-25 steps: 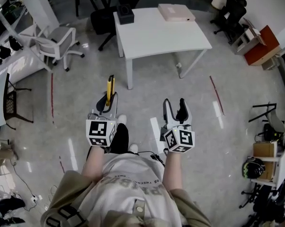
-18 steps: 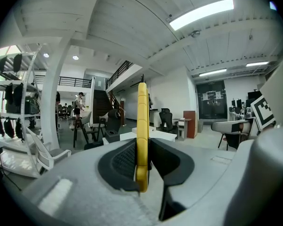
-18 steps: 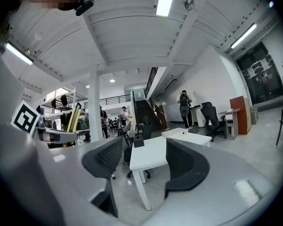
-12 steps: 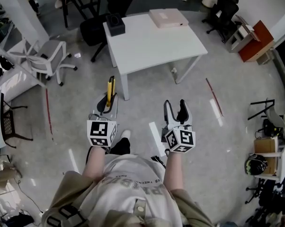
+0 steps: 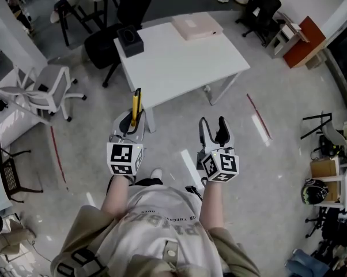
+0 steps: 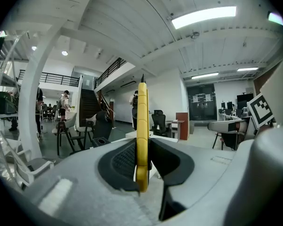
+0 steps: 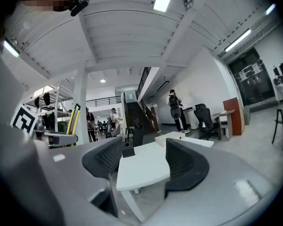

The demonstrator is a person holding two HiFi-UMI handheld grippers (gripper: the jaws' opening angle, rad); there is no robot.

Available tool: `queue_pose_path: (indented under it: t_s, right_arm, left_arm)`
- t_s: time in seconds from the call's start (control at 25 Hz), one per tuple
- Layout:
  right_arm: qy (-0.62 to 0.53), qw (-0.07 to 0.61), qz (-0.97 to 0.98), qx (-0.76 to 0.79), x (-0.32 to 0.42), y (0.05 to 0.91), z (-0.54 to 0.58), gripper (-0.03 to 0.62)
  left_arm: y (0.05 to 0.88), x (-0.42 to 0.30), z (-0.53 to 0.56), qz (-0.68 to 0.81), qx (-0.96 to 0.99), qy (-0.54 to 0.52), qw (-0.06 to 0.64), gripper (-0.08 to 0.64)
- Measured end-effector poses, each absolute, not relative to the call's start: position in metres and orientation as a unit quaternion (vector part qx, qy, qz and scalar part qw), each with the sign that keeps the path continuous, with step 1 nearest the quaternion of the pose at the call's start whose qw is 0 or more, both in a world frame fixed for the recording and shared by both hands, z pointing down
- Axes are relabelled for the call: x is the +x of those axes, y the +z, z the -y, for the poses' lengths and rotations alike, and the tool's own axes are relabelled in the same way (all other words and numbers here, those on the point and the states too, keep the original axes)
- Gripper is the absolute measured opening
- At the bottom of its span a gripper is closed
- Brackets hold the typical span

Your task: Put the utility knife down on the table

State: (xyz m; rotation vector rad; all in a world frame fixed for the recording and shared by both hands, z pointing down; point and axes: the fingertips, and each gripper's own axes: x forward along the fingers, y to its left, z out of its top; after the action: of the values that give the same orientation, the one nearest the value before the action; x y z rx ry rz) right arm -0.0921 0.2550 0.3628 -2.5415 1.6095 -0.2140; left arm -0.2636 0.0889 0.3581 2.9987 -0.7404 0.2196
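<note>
L gripper (image 5: 131, 122) clamps the yellow utility knife (image 5: 136, 100), pointing fwd, tip seemingly at the white tabletop's (image 5: 185, 62) near corner. R gripper (image 5: 214, 130) is wide, empty. Reach over bare tabletop (clear of black box (image 5: 129, 41)), lower flat, then release.

1. The table (image 5: 179, 62) is white and stands on a grey floor (image 5: 277, 172).
2. A black box (image 5: 130, 41) sits at its far left corner.
3. A flat pink box (image 5: 197, 26) lies at its far edge, well right of the black box.
</note>
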Motion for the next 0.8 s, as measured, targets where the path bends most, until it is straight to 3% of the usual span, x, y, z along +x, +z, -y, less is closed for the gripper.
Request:
queue_pose_path:
  t_s: [0.8]
  right_arm:
    - [-0.1, 0.039, -0.507, -0.855, -0.043, 0.389, -0.192, 0.27]
  left_arm:
    - [0.392, -0.199, -0.021, 0.202, 0.973, 0.1, 0.045, 0.078]
